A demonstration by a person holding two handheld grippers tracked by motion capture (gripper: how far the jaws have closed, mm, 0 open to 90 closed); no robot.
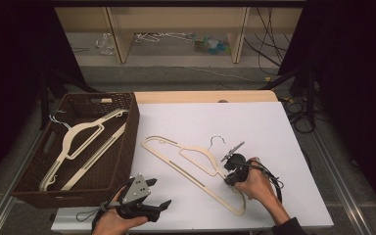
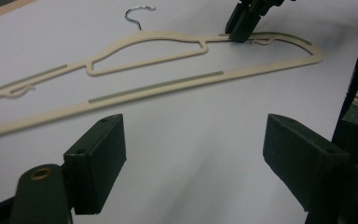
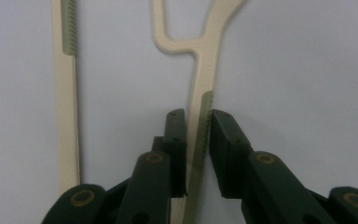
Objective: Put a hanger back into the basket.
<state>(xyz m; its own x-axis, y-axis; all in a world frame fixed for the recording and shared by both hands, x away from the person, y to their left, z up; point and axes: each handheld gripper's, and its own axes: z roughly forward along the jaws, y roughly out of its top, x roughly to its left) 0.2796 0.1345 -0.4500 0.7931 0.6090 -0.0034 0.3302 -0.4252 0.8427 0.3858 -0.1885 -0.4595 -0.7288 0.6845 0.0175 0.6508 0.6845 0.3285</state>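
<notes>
The cream hanger (image 1: 194, 166) lies flat on the white surface (image 1: 254, 122), a little right of centre in the high view, its metal hook pointing toward the top of the frame and its long bar slanting down to the lower right. Lying flat like this, it offers only thin edges to take hold of, which seems to be why the right tool (image 1: 231, 169) comes down onto one shoulder arm rather than the bar.

In the right gripper view that tool's two black jaws sit close on either side of the narrow arm at its grey ribbed strip, so the right tool (image 3: 199, 140) looks clamped on the hanger (image 3: 205, 60); the ribbing probably gives the pads something to bite. In the left gripper view the same pinch appears at the top of the frame, where the dark tip meets the hanger (image 2: 168, 46) near its notch.

The left tool (image 1: 144, 200) rests low at the bottom left of the high view, held in the person's hand with its jaws spread wide and nothing between them; it appears to be waiting clear of the work.

At the left stands a brown wicker basket (image 1: 127, 147) already holding two similar hangers (image 1: 85, 144), so the gripped one is likely bound there.
</notes>
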